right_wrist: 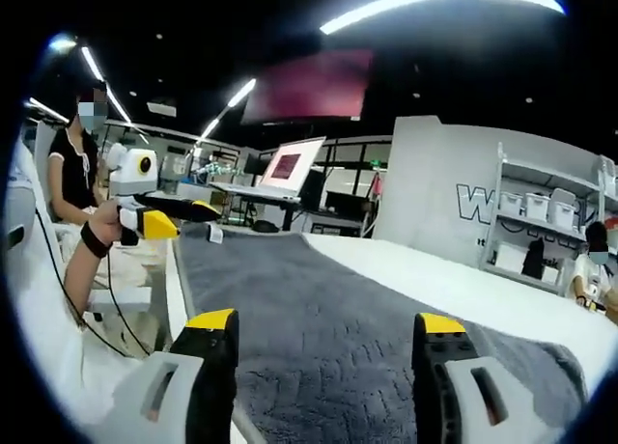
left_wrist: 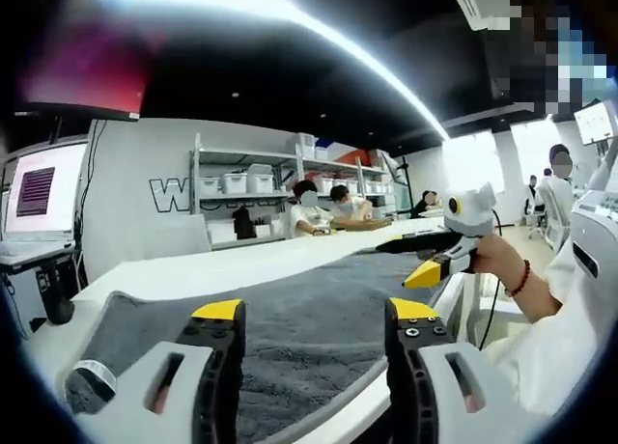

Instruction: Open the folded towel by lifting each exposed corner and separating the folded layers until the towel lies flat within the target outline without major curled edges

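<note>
Towel [left_wrist: 290, 338] flat on table [left_wrist: 241, 265]; shelves [left_wrist: 261, 188] behind.

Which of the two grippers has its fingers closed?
The right gripper, seen from the left gripper view: its yellow tips meet over the grey towel. The left gripper stands wide apart.

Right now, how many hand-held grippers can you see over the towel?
2. The left hand-held gripper hangs open over one end of the grey towel; the right hand-held gripper hangs open over the opposite end. Each also appears in the other's view.
</note>
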The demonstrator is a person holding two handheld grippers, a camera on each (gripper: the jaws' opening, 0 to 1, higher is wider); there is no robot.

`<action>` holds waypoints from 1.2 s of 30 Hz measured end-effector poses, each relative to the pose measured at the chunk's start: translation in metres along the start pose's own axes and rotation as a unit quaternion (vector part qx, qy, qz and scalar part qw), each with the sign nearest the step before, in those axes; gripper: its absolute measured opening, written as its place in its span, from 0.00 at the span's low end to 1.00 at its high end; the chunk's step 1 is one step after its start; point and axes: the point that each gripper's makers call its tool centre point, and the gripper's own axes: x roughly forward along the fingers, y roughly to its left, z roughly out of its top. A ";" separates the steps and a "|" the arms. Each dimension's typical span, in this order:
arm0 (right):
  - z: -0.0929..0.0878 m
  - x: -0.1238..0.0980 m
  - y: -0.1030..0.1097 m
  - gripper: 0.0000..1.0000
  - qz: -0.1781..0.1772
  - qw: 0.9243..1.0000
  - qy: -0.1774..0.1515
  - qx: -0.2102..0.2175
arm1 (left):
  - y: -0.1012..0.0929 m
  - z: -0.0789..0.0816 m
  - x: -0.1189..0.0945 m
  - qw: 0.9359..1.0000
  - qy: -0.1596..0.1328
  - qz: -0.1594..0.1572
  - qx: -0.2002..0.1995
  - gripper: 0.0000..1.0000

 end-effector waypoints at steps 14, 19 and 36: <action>-0.005 -0.017 -0.006 0.72 -0.018 1.000 0.001 0.012 | 0.003 0.000 -0.001 1.000 -0.002 0.002 -0.006 0.57; -0.005 -0.017 -0.006 0.73 -0.017 1.000 -0.001 0.017 | 0.001 0.002 0.000 1.000 -0.003 -0.003 -0.008 0.57; -0.005 -0.015 0.001 0.75 -0.010 1.000 0.013 0.009 | -0.004 0.007 0.004 1.000 -0.004 -0.016 -0.011 0.57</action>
